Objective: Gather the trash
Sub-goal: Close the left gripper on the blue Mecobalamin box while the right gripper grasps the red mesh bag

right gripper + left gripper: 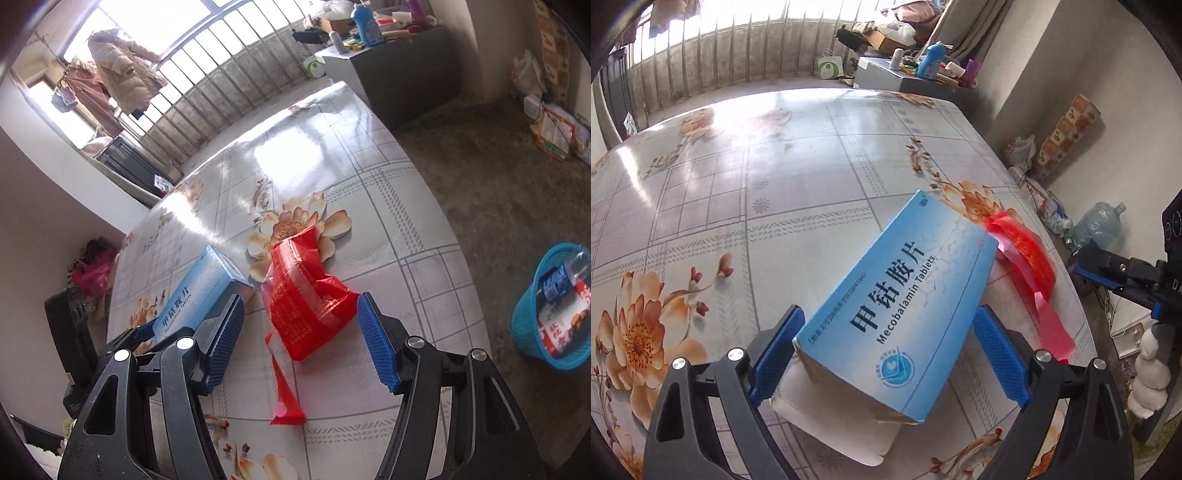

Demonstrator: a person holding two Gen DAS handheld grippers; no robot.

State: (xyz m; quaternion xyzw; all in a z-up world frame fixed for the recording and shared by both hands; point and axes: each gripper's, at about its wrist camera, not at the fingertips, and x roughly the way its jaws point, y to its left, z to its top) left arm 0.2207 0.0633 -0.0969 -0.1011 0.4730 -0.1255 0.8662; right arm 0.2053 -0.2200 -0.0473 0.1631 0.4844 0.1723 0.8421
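Left gripper [890, 354], jaws apart, straddles a light, stiff tablet box [897, 306] lying low-centre on the flowered surface [738, 184], best pinched across its long sides; beyond it, right gripper [301, 341] hangs open over a limp red wrapper [306, 295].

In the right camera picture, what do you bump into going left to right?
Blue box → red wrapper → blue basket on the floor.
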